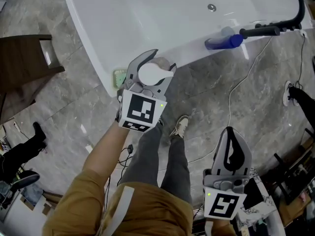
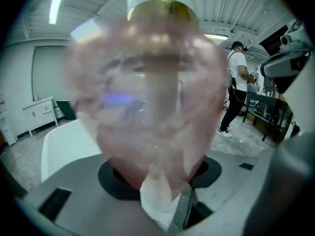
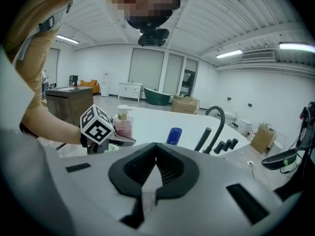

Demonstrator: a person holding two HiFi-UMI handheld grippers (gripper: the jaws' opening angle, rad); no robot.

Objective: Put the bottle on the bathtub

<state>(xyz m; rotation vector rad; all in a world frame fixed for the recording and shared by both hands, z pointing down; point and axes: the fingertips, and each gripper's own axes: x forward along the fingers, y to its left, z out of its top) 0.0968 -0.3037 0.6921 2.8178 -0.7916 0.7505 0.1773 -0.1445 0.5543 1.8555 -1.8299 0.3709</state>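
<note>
The bottle [image 1: 150,73] is being held up in the air right at the near edge of the bathtub [image 1: 147,14], not sitting on it yet. It's a see-through pinkish pump bottle with a gold collar and a white pump head. From the left gripper view it's filling nearly the whole frame. The inside is looking pink all the way through, though I can't tell how full it is.

The left gripper [image 1: 164,59] is doing the holding, with its jaws clamping around the bottle's body. The right gripper [image 1: 229,132] is hanging back well away from the bathtub, over the floor, with its jaws pressing together on nothing.

On the bathtub's rim further along, a blue bottle [image 1: 224,41] is sitting just beside a black faucet [image 1: 268,31]. Down in the basin a round drain fitting [image 1: 211,7] is showing at the bottom.

A small green square thing [image 1: 119,77] is lying on the floor right against the bathtub's outer wall, near the held bottle. A white cable [image 1: 246,77] is running across the floor from the faucet end of the bathtub, and a dark wooden cabinet [image 1: 24,58] is standing off to the other side.
</note>
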